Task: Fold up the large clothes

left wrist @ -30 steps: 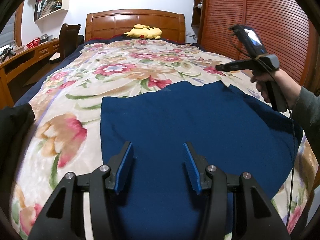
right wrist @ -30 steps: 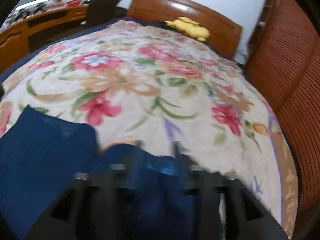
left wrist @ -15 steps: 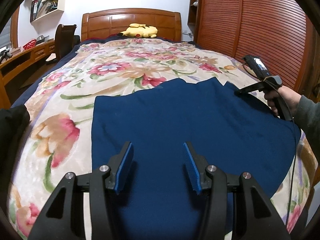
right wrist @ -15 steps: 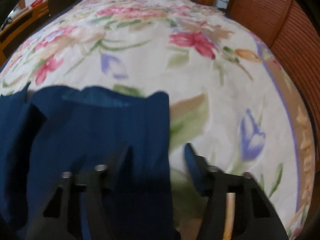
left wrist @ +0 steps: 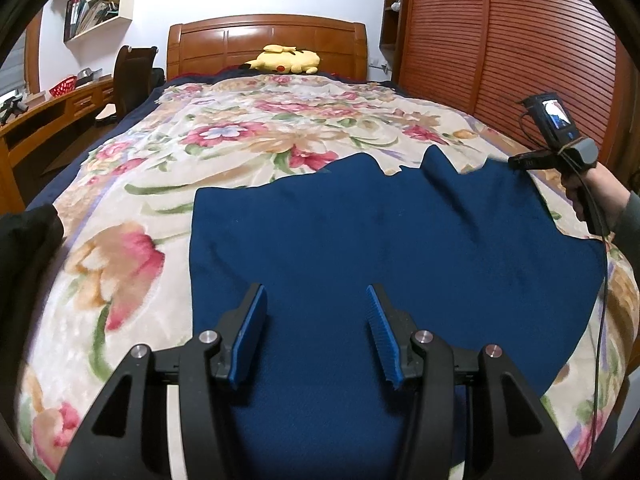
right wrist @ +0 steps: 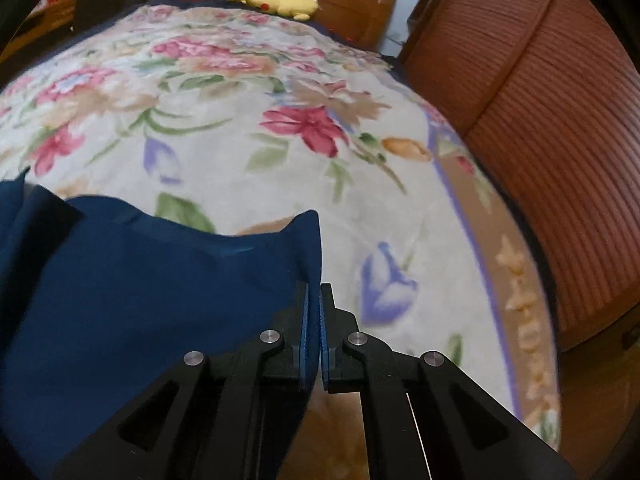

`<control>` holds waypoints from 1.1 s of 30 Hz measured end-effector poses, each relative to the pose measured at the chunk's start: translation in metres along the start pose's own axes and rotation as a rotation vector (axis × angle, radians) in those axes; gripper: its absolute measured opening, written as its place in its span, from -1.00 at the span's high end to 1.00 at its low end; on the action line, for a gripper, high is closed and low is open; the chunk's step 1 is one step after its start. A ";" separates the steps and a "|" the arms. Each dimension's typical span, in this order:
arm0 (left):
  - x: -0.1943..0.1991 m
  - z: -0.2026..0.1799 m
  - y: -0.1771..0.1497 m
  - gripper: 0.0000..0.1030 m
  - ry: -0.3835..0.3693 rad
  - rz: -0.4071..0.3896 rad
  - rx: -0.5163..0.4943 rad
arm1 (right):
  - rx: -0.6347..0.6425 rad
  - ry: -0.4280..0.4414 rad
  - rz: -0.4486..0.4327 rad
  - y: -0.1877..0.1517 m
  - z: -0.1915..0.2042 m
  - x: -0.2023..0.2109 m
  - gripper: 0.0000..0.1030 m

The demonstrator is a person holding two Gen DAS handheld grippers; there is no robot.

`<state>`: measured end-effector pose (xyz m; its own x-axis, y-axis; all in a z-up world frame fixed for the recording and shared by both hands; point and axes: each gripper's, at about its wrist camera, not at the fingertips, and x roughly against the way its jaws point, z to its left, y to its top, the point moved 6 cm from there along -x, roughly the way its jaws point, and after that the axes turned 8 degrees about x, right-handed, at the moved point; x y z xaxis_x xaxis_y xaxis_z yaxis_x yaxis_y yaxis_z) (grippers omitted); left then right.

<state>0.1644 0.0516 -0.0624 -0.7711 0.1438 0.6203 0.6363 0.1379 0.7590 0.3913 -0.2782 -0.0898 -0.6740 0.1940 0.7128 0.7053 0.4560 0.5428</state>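
Observation:
A large dark blue garment (left wrist: 400, 248) lies spread flat on the floral bedspread (left wrist: 224, 136). My left gripper (left wrist: 316, 320) is open and empty, low over the garment's near part. My right gripper (right wrist: 314, 300) is shut on the garment's right edge (right wrist: 308, 240), which stands up between the blue pads. In the left wrist view the right gripper (left wrist: 516, 162) is at the garment's far right corner. The blue cloth (right wrist: 140, 280) fills the lower left of the right wrist view.
A yellow plush toy (left wrist: 284, 60) lies by the wooden headboard (left wrist: 264, 40). A slatted wooden wardrobe (left wrist: 500, 40) runs along the bed's right side. A desk and chair (left wrist: 132, 76) stand at the left. A dark cloth heap (left wrist: 28, 248) sits at the bed's left edge.
My right gripper came down onto the garment's right edge and closed on it. My left gripper has stayed open over the near part.

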 end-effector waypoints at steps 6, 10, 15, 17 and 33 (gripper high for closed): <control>0.010 0.000 0.002 0.02 -0.009 -0.020 -0.004 | -0.014 0.090 -0.121 -0.014 0.017 0.053 -0.26; 0.014 0.000 0.002 0.02 -0.009 -0.025 -0.003 | -0.021 0.176 -0.182 -0.039 0.042 0.089 -0.30; 0.017 -0.003 0.001 0.02 -0.012 -0.029 -0.011 | -0.002 0.286 -0.209 -0.063 0.075 0.115 -0.30; 0.018 -0.004 0.001 0.02 -0.013 -0.031 -0.013 | 0.011 0.296 -0.214 -0.071 0.086 0.122 -0.30; 0.033 0.014 -0.009 0.02 0.013 -0.036 -0.021 | -0.043 0.288 -0.079 -0.156 0.086 0.081 -0.30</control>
<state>0.1338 0.0691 -0.0513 -0.7940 0.1263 0.5947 0.6074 0.1221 0.7850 0.2077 -0.2584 -0.1545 -0.6414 -0.0983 0.7609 0.6658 0.4213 0.6157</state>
